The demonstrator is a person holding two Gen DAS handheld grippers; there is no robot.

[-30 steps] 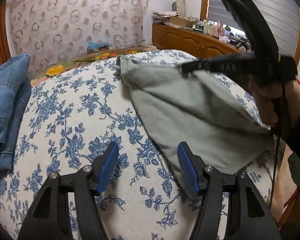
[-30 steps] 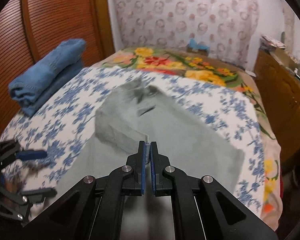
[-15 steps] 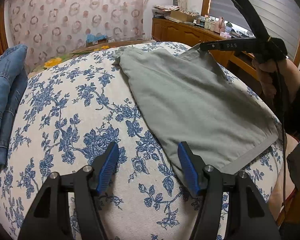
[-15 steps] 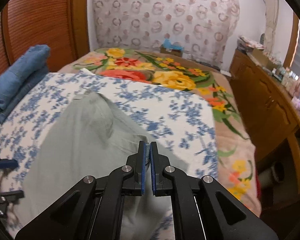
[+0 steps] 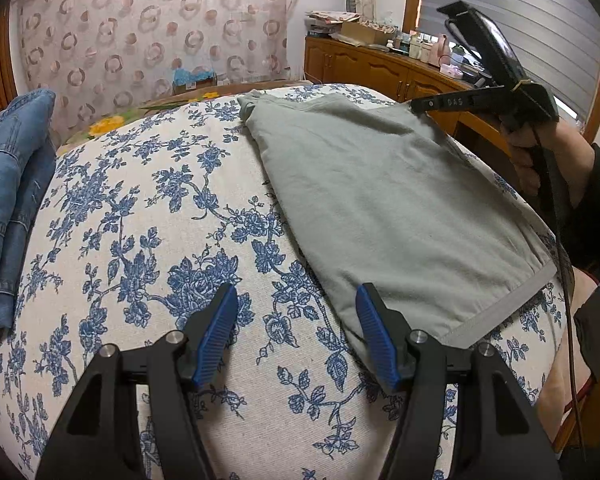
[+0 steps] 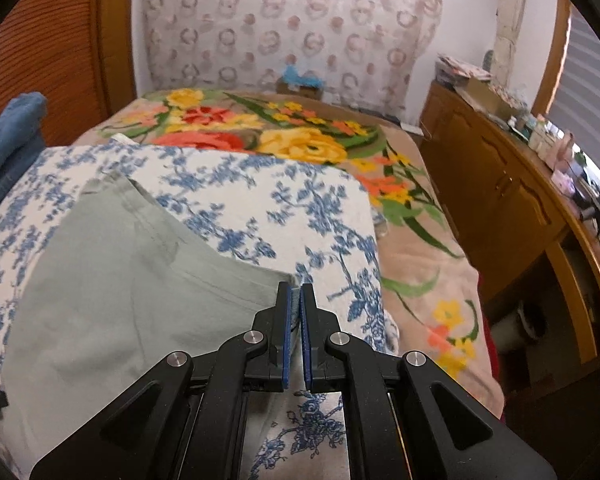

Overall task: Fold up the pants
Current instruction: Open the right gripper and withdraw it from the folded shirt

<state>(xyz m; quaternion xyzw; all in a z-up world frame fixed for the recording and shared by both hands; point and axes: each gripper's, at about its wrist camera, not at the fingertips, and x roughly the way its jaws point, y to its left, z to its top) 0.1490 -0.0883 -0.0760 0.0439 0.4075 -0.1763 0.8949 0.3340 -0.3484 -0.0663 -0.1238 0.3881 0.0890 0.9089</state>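
Note:
Grey-green pants (image 5: 384, 208) lie spread on the blue-flowered bed cover (image 5: 140, 216), folded flat, with a lighter hem band at the near right. My left gripper (image 5: 296, 320) is open and empty, just above the cover at the pants' near left edge. My right gripper (image 6: 296, 304) is shut on a far corner of the pants (image 6: 132, 280); it also shows in the left wrist view (image 5: 416, 105), held by a hand at the bed's right side.
Folded blue jeans (image 5: 8, 184) lie at the left of the bed. A flowered blanket (image 6: 300, 140) covers the far end. A wooden cabinet (image 6: 512, 196) with clutter stands along the right wall.
My right gripper has pulled the pants' corner out to the right and lowered it, so the pants went from lifted and bunched to lying flat. My left gripper stayed open in place.

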